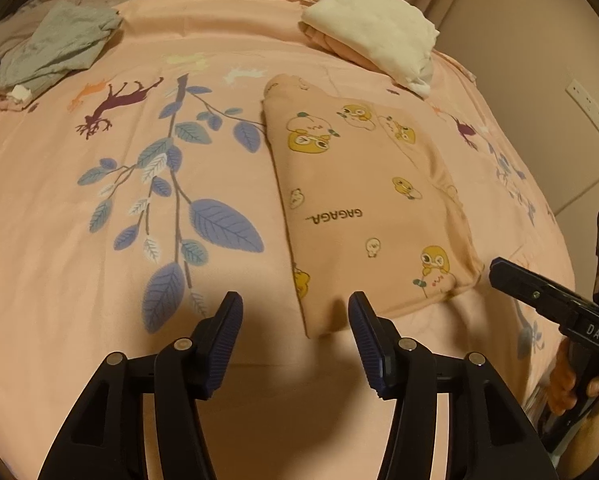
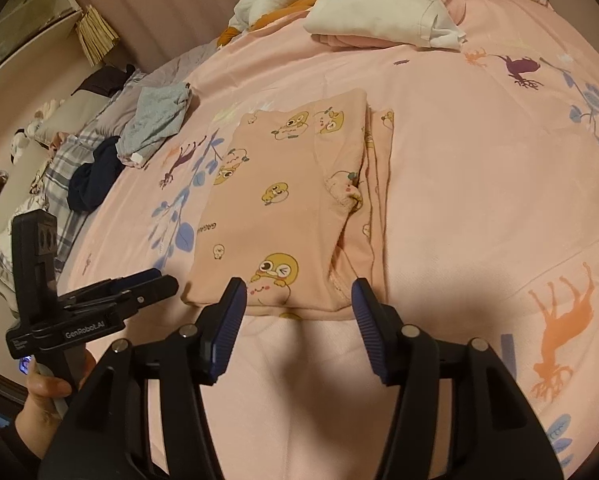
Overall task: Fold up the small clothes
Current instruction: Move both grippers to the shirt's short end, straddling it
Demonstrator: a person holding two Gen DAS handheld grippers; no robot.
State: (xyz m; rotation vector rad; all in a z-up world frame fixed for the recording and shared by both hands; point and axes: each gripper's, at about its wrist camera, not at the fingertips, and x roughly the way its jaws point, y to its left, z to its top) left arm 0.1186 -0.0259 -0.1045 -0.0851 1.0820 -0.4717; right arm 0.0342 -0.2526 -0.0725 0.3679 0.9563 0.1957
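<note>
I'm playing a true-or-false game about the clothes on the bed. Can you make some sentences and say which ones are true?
1. The pink duck-print garment lies folded on the bedspread. True.
2. The left gripper is squeezing it. False: its jaws stand open, nothing between them.
3. The right gripper is open too. True.
4. The grey garment lies on top of the duck-print one. False: it lies apart, beside it.

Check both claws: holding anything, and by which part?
Nothing held. Left claw and right claw are open, above the near edge of the folded pink garment.
</note>
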